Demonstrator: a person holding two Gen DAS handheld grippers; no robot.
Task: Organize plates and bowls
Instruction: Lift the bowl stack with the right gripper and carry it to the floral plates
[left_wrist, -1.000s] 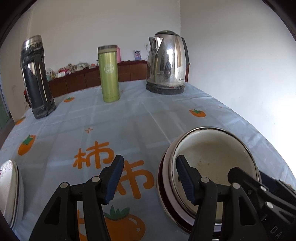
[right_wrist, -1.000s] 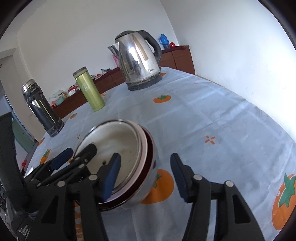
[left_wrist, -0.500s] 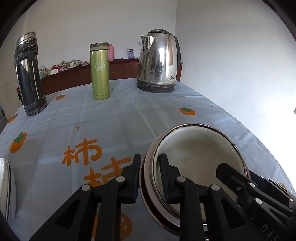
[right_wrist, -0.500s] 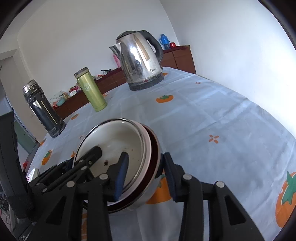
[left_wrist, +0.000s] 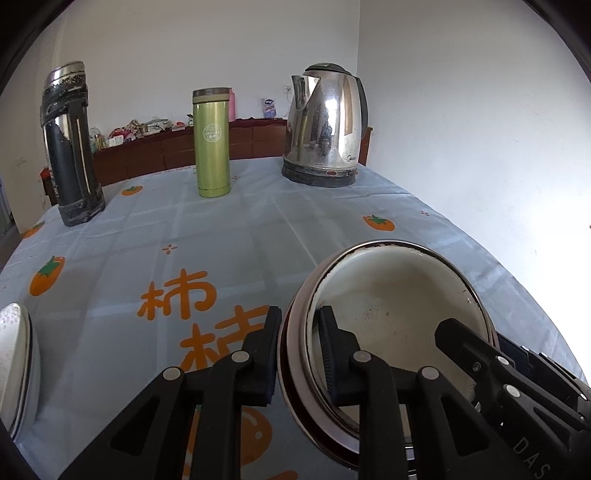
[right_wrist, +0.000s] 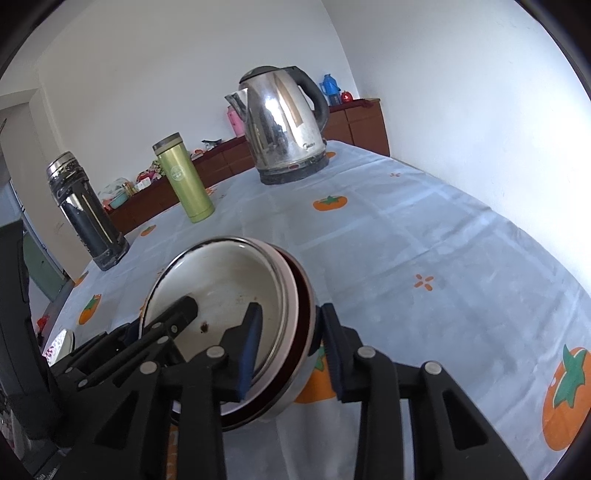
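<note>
A stack of nested bowls, white inside with a dark red rim below, is held tilted over the tablecloth. My left gripper is shut on its left rim. My right gripper is shut on the right rim of the same stack of bowls. Each gripper shows in the other's view, at opposite sides of the stack. Another metal bowl or plate lies at the far left edge and also shows in the right wrist view.
A steel kettle, a green flask and a dark steel thermos stand at the table's far side. The tablecloth has orange persimmon prints. A white wall runs close along the right.
Both grippers went from open astride the bowl rims to shut on them. The stack now sits slightly higher and more tilted in view.
</note>
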